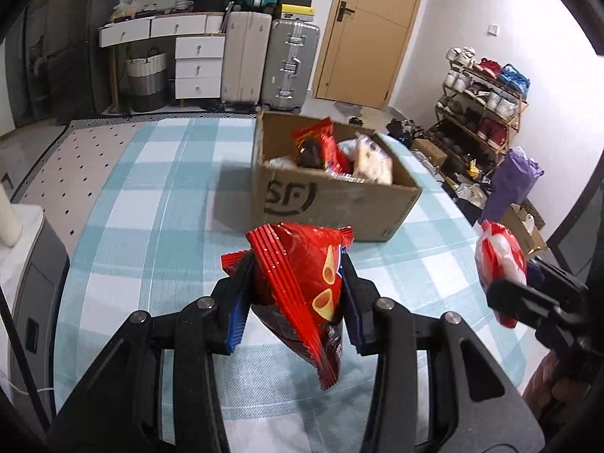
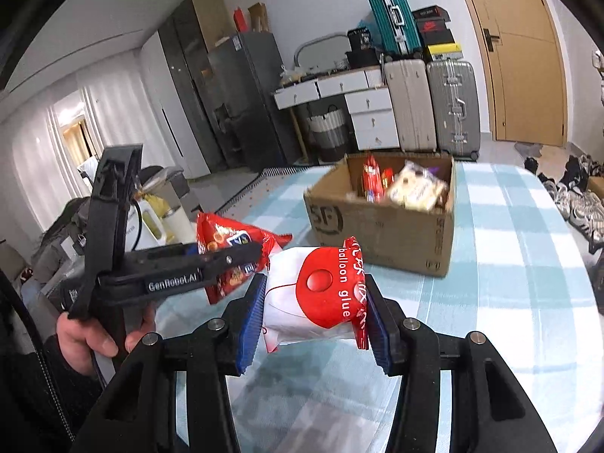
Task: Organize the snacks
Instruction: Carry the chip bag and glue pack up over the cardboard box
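We have a packet clamped in each gripper, both held clear of the checked tablecloth (image 1: 158,196). Our left gripper (image 1: 292,294) is closed on a red chip bag (image 1: 302,287), pinching it across the middle so the crimped ends splay out above and below the pads. In the right wrist view this same bag sits at about 9 o'clock, with a hand (image 2: 94,336) wrapped round the gripper's handle. Our right gripper (image 2: 313,313) is closed on a white-and-red packet (image 2: 321,298) printed "balloon glue", squeezed from both sides so it bulges between the blue pads; it shows at 3 o'clock in the left wrist view.

The cardboard box (image 1: 332,204) lies ahead at roughly 12 o'clock, open-topped, well apart from both packets. It already holds a red packet (image 1: 321,143) and a pale wrapped snack (image 1: 373,162), among others we cannot make out.

We judge that both packets are held high so they can clear the near wall of the box. The soft, air-filled bags could slip or twist under a side pinch, so a steady carry matters.
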Demonstrator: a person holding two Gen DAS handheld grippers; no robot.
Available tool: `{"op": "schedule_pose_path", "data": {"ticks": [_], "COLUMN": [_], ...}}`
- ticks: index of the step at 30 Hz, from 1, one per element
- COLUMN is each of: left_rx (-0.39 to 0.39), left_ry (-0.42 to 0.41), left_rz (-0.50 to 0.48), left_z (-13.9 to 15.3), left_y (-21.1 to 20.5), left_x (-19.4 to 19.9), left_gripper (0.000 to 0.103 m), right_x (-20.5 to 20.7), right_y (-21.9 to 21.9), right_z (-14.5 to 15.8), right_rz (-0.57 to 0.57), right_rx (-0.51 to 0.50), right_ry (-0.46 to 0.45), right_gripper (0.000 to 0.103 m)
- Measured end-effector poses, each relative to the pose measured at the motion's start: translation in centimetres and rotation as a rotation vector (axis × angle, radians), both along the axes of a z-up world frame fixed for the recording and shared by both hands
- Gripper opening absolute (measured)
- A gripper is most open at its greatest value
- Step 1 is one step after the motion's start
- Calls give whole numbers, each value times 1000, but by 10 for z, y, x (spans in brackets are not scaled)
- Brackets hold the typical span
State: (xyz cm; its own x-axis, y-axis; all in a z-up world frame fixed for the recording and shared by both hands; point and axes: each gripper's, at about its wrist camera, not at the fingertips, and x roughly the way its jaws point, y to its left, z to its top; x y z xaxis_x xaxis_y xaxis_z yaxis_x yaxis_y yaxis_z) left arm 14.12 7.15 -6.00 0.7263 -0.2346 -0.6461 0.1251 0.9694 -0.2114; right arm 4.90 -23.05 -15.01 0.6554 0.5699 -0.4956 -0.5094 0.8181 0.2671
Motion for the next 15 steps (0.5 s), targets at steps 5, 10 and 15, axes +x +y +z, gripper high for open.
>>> {"op": "schedule_pose_path", "data": {"ticks": [5, 10, 15], "left_rx": [-1, 9, 29], "left_ry": [-15, -26, -21], "left_rz": [-29, -46, -74], "left_z": [25, 48, 61], "left_y": [-1, -1, -6], "left_x": [17, 40, 68], "left_gripper": [39, 39, 39], "right_x": [13, 33, 55], "right_y": [-6, -12, -12], "right_z": [24, 43, 61], "right_rz": [-3, -9, -4], "right_rx": [19, 42, 33], "right_ry": [-25, -30, -48], "right_gripper": [49, 49, 49]}}
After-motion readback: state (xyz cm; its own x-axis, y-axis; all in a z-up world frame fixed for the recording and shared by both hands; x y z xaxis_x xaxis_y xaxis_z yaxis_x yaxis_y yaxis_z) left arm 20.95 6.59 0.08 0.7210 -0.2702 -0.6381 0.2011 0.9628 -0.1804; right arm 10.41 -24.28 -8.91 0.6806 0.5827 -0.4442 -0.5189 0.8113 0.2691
